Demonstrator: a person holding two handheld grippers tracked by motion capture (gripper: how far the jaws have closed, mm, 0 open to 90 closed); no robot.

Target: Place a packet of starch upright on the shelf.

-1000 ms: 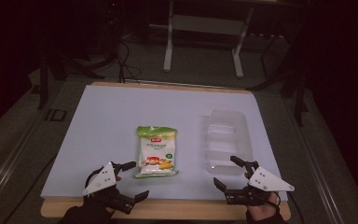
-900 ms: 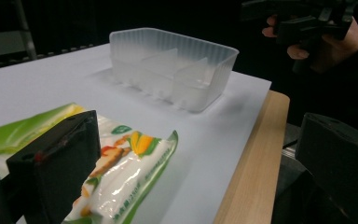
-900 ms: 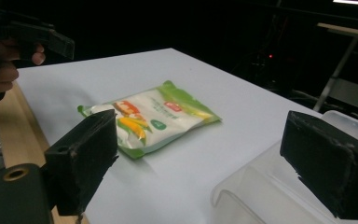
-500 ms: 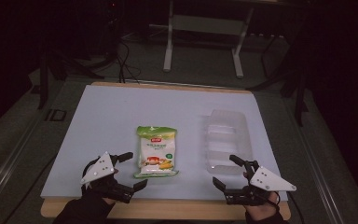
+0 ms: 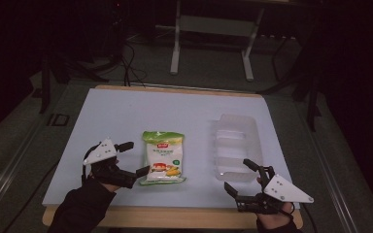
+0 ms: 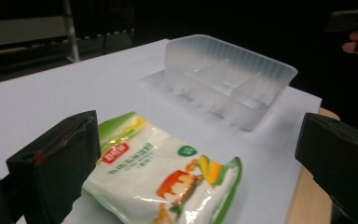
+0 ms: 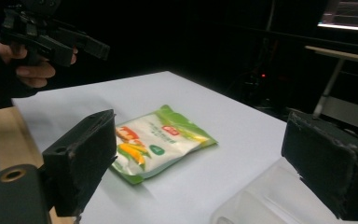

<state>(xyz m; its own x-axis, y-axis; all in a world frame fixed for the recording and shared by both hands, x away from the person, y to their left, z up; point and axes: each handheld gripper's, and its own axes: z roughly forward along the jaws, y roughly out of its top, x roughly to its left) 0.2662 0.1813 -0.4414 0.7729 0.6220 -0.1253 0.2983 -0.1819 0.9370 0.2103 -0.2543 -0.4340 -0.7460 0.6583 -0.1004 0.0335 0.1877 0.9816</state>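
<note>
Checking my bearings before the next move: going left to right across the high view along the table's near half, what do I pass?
Left gripper with open black jaws → green and white snack packet lying flat → clear plastic compartment tray → right gripper, also open.

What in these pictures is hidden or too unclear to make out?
- Packet print: too small in the high view, blurred in the gripper views.
- Packet's near corner: behind the left gripper's jaw, left gripper view.
- Tray: cut by the bottom edge, right gripper view.
- Room beyond the table: too dark.
</note>
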